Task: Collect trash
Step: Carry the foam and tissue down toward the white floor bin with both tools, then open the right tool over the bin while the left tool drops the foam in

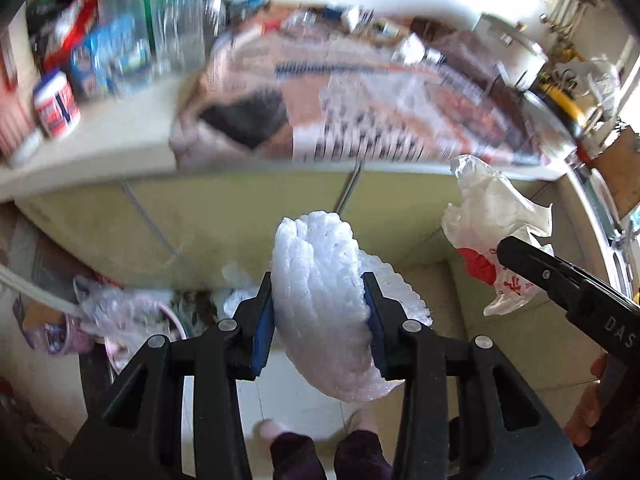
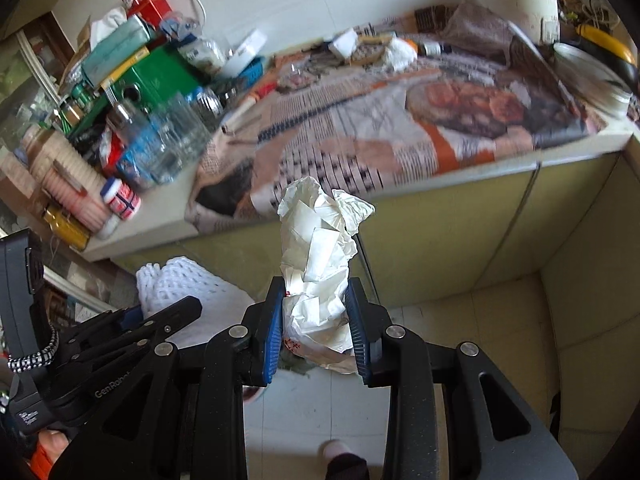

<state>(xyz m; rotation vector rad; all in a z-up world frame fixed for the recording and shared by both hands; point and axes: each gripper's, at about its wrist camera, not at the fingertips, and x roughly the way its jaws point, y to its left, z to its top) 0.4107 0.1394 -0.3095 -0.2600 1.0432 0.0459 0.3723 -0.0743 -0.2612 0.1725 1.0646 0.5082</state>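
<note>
Trash in both claws, off the counter: left gripper point(image 1: 322, 320) pinches white foam netting point(image 1: 320, 300) btwn its blue pads. Right gripper point(image 2: 314, 324) squeezes a crumpled white plastic bag point(image 2: 316, 264), above floor near cabinet front point(image 2: 440, 240).

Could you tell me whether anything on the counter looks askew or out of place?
The newspaper hangs crumpled over the counter's front edge instead of lying flat. At the left end, bottles and boxes are heaped on one another, several tipped over.
</note>
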